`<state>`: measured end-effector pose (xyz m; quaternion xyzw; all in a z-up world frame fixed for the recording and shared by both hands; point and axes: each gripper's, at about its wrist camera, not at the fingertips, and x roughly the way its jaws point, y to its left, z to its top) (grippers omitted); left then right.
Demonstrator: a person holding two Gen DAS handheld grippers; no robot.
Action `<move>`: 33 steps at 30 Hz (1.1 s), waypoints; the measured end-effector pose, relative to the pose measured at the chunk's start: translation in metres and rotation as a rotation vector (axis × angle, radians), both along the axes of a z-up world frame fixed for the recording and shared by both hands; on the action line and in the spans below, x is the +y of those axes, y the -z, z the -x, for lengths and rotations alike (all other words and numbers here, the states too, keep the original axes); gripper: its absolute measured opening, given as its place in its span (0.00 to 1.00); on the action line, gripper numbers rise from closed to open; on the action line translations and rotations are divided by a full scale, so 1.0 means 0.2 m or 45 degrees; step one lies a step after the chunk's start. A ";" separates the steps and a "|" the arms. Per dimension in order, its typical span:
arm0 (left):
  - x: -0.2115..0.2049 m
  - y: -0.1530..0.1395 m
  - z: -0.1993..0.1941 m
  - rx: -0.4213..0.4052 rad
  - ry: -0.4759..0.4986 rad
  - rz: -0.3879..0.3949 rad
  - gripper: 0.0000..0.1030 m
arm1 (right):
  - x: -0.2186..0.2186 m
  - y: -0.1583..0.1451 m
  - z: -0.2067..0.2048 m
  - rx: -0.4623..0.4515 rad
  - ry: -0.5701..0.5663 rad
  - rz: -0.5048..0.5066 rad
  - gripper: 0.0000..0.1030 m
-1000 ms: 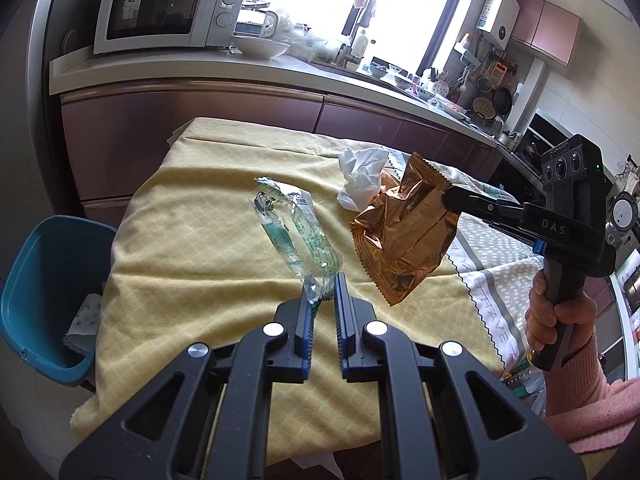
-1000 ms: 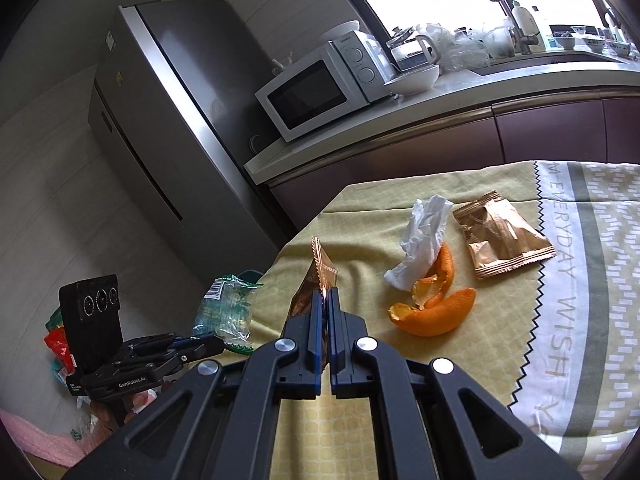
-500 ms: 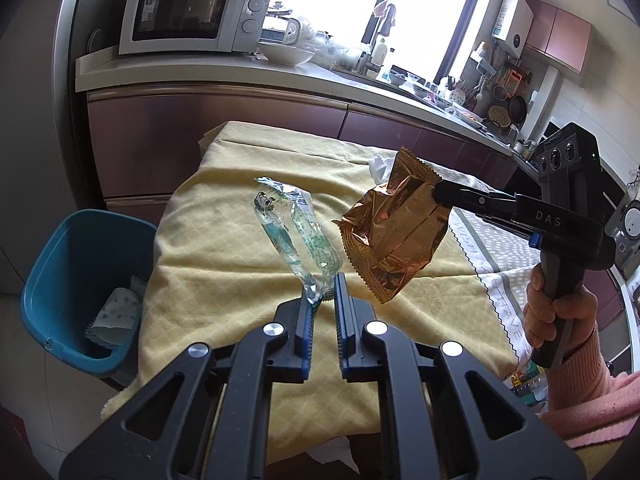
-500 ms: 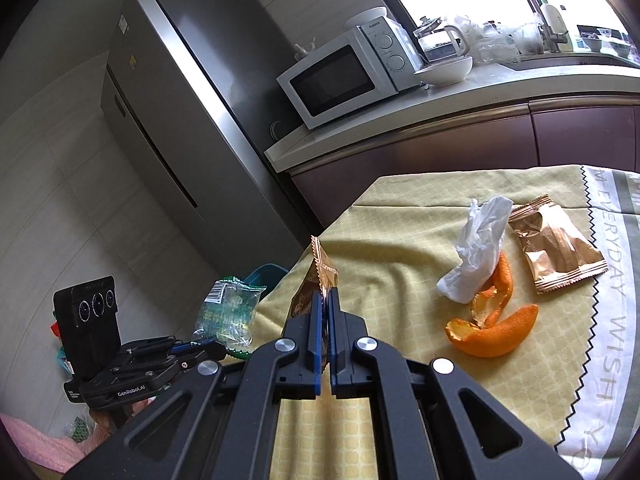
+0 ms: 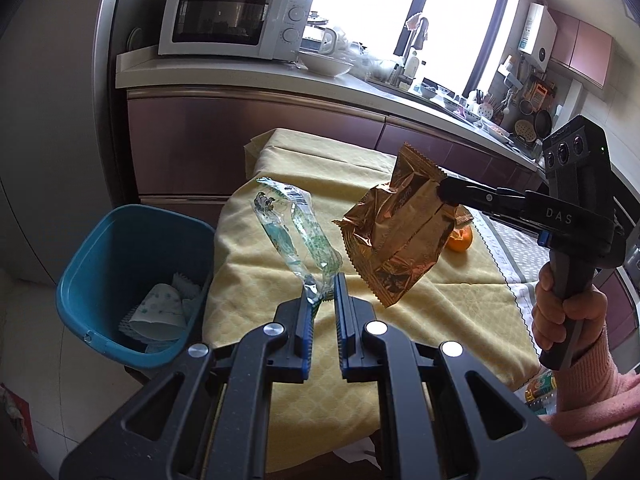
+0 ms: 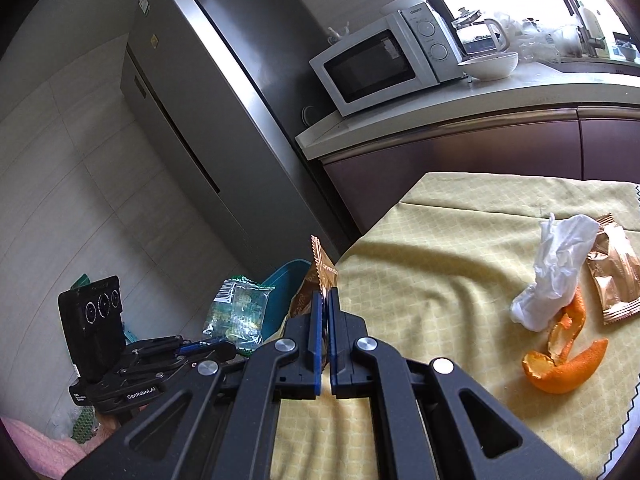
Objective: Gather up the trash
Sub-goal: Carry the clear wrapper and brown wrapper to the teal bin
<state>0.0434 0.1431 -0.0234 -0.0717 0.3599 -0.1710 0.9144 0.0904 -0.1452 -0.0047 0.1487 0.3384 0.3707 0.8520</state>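
Bin (image 5: 104,240) nearer | left fingers (image 5: 324,300) pinch clear wrapper (image 5: 296,228) | right fingers (image 6: 325,312) pinch copper wrapper (image 5: 396,236)

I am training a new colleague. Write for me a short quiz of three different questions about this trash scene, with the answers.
1. True or false: the right gripper holds a copper foil snack bag.
2. What does the left gripper hold: (a) the orange peel, (b) the clear green-printed wrapper, (c) the crumpled tissue?
3. Fill in: the blue trash bin stands on the floor beside the ____ with the yellow cloth.

Key:
1. True; its fingers are shut on the bag's upper edge.
2. b
3. table
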 end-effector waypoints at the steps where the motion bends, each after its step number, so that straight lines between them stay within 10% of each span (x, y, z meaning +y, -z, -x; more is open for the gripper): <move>1: 0.02 0.00 0.00 -0.001 -0.008 0.000 0.10 | 0.02 0.00 -0.01 0.000 -0.007 0.001 0.02; 33: 0.37 0.01 -0.02 0.012 -0.243 -0.074 0.10 | 0.46 -0.01 -0.15 0.019 -0.174 0.017 0.02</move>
